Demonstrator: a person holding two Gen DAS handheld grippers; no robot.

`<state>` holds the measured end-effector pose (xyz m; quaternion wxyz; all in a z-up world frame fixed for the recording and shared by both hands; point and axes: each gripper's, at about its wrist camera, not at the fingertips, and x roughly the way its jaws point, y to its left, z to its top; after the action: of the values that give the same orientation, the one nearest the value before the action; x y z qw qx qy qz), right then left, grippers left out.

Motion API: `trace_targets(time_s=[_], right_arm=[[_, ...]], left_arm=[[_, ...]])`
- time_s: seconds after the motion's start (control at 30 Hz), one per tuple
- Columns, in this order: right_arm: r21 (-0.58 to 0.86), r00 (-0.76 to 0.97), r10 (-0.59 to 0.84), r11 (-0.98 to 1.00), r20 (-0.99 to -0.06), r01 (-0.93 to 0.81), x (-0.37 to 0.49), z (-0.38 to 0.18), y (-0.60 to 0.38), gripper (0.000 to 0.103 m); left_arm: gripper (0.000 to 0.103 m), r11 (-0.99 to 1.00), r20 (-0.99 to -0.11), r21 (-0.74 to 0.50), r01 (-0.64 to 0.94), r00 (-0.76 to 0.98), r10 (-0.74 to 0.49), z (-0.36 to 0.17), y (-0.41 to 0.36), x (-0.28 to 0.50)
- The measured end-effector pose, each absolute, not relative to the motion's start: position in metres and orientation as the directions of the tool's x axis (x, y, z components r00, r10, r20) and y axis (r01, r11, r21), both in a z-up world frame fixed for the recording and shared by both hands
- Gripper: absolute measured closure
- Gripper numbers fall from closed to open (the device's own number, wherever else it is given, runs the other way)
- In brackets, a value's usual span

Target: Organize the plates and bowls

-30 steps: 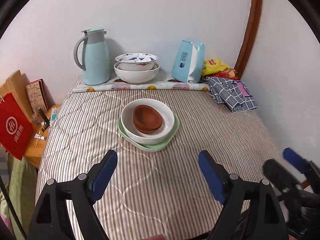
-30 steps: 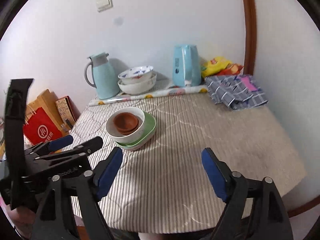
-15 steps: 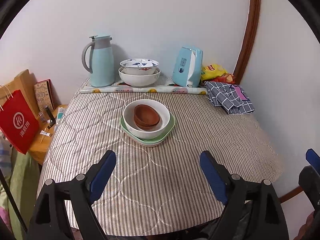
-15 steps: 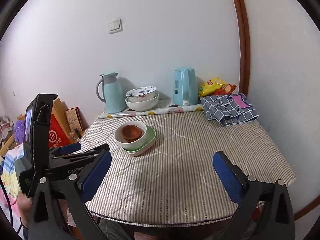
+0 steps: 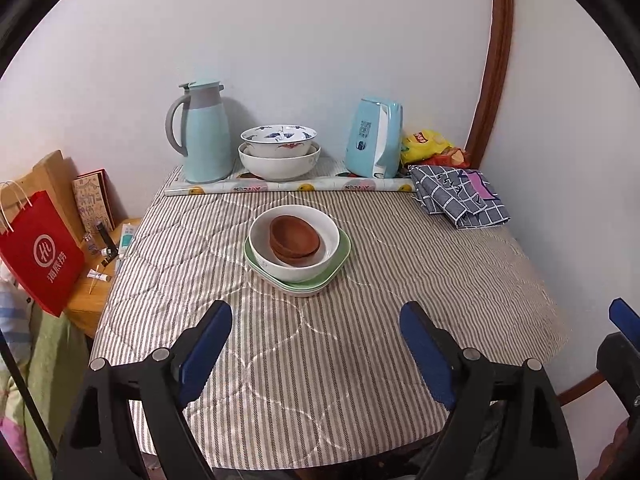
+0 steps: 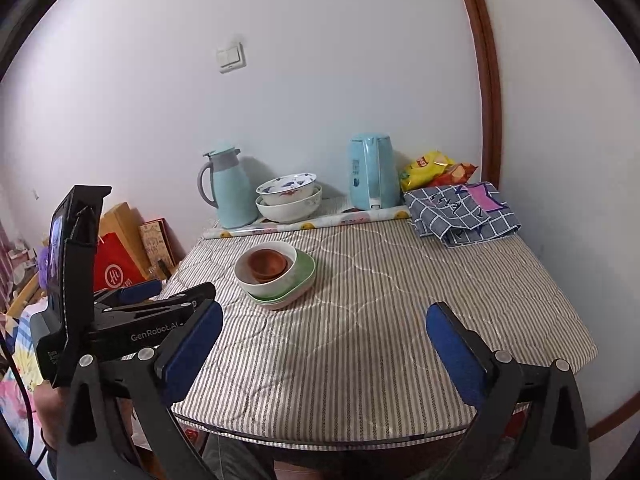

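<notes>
Brown wooden bowls (image 5: 295,240) nest in a white ceramic bowl (image 5: 294,242) atop green plates (image 5: 340,258), stacked compactly at twelve o'clock. Left gripper (image 5: 316,344) and right gripper (image 6: 324,340) hover spread, empty.

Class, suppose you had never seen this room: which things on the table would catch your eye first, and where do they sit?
The nested stack mid-table stands out: brown bowls in a white bowl on green plates. Along the back wall are a light blue thermos jug, another bowl stack and a blue kettle. Both open grippers frame the near edge, empty.
</notes>
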<state>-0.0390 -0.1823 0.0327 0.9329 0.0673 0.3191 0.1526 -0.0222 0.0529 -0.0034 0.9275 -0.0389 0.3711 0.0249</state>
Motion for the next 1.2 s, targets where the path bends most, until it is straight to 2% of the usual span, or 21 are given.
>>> trace_targets(time_s=[1.2], right_arm=[[0.199,0.759,0.3,0.954,-0.578,-0.225,-0.0419,0.0337,-0.1792,0.003]], left_arm=[[0.018,0.995,-0.691,-0.065,-0.076,0.723,0.01,-0.0026,0.0531,-0.0265]])
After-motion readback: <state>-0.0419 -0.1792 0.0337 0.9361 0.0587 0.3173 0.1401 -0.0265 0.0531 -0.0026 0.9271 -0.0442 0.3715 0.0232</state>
